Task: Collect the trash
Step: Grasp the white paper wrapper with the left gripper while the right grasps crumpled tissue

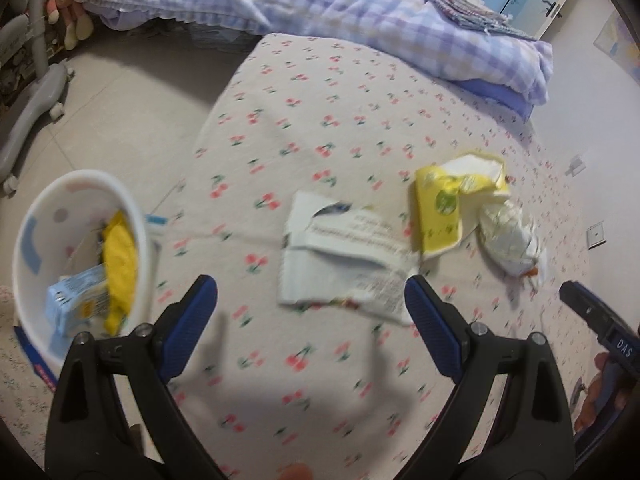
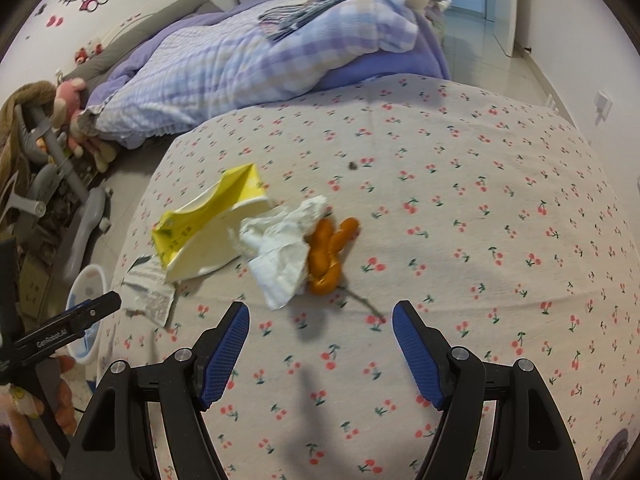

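Trash lies on a cherry-print bed sheet (image 1: 320,92). A torn white wrapper (image 1: 344,264) sits just beyond my open left gripper (image 1: 312,300), nearer its right finger. Beside it lie a yellow carton (image 1: 440,208) and a crumpled white wrapper (image 1: 508,236). In the right wrist view the yellow carton (image 2: 208,232), the crumpled white wrapper (image 2: 280,256) and an orange peel (image 2: 328,256) lie ahead of my open right gripper (image 2: 320,320), which holds nothing. A white bin (image 1: 80,256) on the floor at the left holds yellow and blue trash.
A folded purple checked quilt (image 1: 360,12) lies at the far end of the bed. A grey chair base (image 1: 36,112) and plush toys (image 2: 72,120) stand on the floor at the left. The other gripper's tip (image 1: 592,312) shows at the right edge. A person's hand (image 2: 56,400) holds the left gripper.
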Demonstrator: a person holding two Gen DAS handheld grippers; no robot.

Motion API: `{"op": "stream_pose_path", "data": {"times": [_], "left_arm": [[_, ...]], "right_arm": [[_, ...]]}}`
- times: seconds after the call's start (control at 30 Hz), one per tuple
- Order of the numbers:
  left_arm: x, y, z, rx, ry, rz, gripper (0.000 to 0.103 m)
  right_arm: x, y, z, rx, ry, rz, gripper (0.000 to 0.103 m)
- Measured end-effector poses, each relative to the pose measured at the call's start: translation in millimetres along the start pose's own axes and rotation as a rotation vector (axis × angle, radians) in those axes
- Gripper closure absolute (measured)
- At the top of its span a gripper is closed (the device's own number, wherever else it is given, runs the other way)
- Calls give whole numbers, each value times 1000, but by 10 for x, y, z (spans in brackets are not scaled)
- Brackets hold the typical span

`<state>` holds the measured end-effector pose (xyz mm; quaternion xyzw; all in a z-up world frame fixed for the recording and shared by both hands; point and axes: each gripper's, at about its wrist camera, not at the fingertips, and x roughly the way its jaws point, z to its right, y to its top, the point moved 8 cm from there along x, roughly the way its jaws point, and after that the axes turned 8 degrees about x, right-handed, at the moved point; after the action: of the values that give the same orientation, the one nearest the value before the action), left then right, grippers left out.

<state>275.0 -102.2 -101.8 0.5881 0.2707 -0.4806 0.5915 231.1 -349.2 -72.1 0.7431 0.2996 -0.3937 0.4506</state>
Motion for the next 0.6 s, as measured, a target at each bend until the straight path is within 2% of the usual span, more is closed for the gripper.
{"op": "stream_pose_path", "data": {"times": [0.13, 0.2, 0.23, 0.33, 0.43, 0.47, 0.5, 0.53, 0.6], "left_arm": [[140, 38, 61, -20, -49, -20, 21], [221, 25, 76, -16, -43, -44, 31], [279, 0, 78, -12, -32, -69, 32], [276, 14, 112, 22, 2, -66, 33], [254, 10, 139, 28, 2, -64, 45], [244, 6, 142, 29, 4, -63, 59], [244, -2, 131, 37, 26, -67, 79], [262, 13, 134, 39, 23, -64, 80], [255, 11, 142, 28, -10, -63, 89]], "right_arm": [[44, 69, 128, 39, -5, -2, 27], [65, 91, 191, 54, -9, -3, 27], [78, 100, 226, 62, -12, -3, 27], [118, 133, 335, 85, -21, -3, 27], [160, 152, 413, 122, -18, -11, 27], [166, 156, 417, 137, -7, -15, 27], [168, 162, 404, 150, 7, -18, 27], [165, 166, 378, 157, 18, -18, 27], [154, 188, 279, 153, 39, -16, 27]]}}
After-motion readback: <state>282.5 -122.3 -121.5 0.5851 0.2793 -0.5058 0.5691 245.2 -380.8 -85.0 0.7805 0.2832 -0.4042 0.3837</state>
